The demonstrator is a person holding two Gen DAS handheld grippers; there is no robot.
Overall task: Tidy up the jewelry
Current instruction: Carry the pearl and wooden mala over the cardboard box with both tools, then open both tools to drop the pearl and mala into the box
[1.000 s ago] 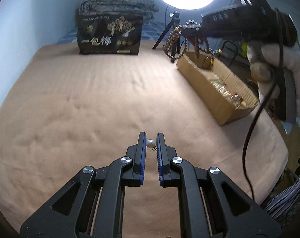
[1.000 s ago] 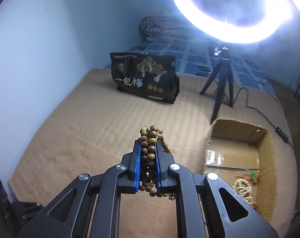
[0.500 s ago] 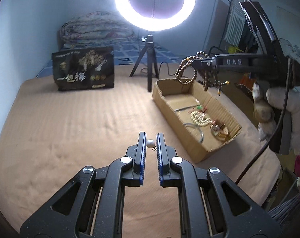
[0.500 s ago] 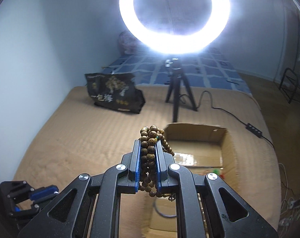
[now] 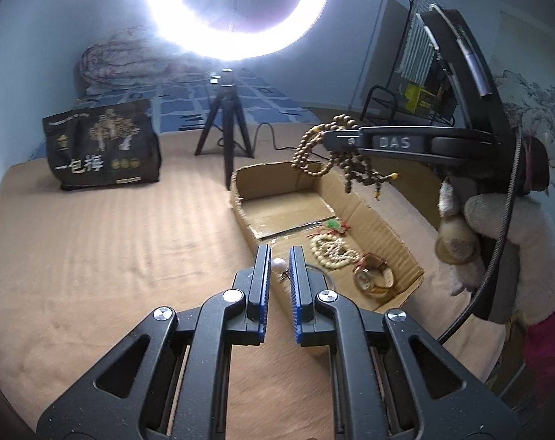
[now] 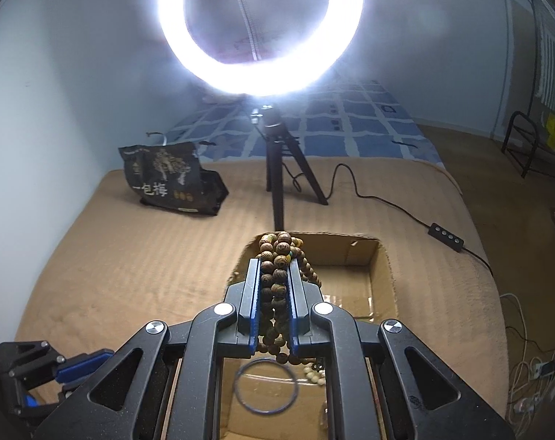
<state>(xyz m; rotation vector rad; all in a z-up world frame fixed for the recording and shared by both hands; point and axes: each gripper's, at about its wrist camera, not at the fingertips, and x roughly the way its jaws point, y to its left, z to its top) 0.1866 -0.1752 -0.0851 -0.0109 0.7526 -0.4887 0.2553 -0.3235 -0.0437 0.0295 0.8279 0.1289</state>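
Observation:
My left gripper is shut on a small white pearl with a dark bit of metal under it, and hangs over the near left rim of an open cardboard box. A cream bead bracelet, a watch and a green pendant lie in the box. A gloved hand holds my right gripper above the box's far half, shut on a bunch of brown wooden beads. In the right wrist view, the right gripper clamps the beads over the box, above a dark bangle.
The box sits on a tan bedspread. Behind it stand a ring light's tripod and a black printed bag. A cable with a switch runs along the right. A folded quilt lies at the back.
Both grippers have swung toward the cardboard box, each keeping its load. The box has come from the right side to just under the fingers, and the ring light looms larger.

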